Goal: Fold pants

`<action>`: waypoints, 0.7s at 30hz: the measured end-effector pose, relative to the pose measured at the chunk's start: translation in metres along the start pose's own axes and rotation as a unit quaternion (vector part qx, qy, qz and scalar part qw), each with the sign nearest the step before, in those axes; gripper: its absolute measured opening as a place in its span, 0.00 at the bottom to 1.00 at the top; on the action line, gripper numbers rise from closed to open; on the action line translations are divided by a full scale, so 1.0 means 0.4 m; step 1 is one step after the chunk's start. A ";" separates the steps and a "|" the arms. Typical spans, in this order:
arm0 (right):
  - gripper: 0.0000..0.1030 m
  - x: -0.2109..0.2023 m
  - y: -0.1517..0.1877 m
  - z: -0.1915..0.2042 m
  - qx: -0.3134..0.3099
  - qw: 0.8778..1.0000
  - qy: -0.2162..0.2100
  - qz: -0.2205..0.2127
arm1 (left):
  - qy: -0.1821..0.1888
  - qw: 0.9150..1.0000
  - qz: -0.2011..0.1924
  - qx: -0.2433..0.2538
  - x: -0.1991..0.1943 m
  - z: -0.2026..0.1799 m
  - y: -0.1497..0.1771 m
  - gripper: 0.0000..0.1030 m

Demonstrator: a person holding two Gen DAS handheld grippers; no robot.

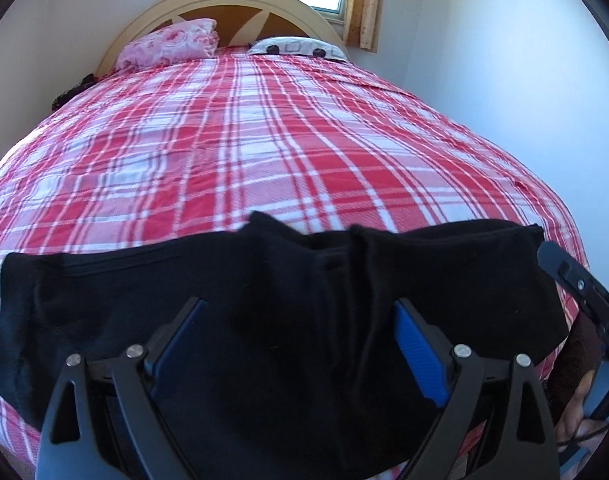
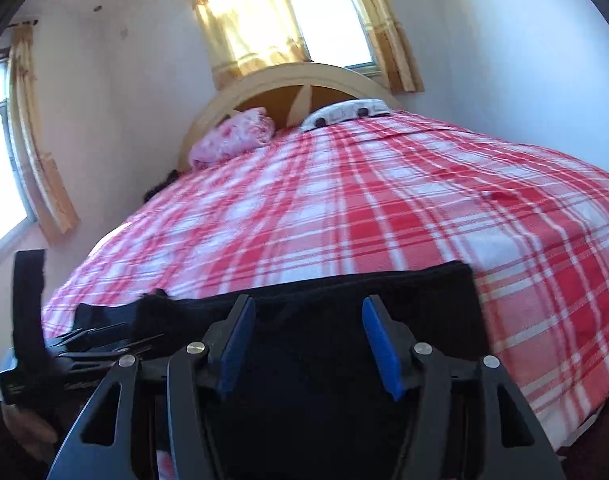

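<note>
pants (image 1: 264, 300) at bed (image 1: 304, 140) foot, open plaid beyond

I get daylight from the window (image 2: 328, 20) behind the headboard, blown out to white, with its curtain (image 2: 244, 20) glowing yellow. The bed (image 1: 304, 128) bulges under strong fisheye bending, with dark corners in both views. The black pants (image 1: 264, 300) read as a detailless mass, and my right view is softly blurred.

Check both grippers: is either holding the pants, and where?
Neither. The left gripper and right gripper stand open above the black pants.
</note>
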State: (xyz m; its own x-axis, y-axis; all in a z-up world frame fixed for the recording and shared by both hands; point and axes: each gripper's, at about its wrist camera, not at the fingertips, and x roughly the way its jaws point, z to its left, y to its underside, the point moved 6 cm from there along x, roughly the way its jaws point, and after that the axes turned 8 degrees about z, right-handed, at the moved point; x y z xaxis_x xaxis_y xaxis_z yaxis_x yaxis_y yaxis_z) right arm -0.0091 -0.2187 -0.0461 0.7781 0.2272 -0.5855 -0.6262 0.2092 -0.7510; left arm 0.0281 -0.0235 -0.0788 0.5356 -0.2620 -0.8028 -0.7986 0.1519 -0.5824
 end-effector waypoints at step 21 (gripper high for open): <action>0.62 0.165 0.103 0.223 0.022 0.995 -0.069 0.075 | -0.142 0.971 -0.002 -0.190 -0.036 0.523 0.134 0.91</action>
State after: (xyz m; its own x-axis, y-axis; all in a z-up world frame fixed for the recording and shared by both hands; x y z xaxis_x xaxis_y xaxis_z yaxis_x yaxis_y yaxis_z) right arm 0.0120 -0.1103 -0.0886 0.6633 0.3866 -0.6408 -0.7391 0.2038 -0.6421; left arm 0.0352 0.1879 -0.1251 0.5499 0.0189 -0.8350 -0.8111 -0.2263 -0.5393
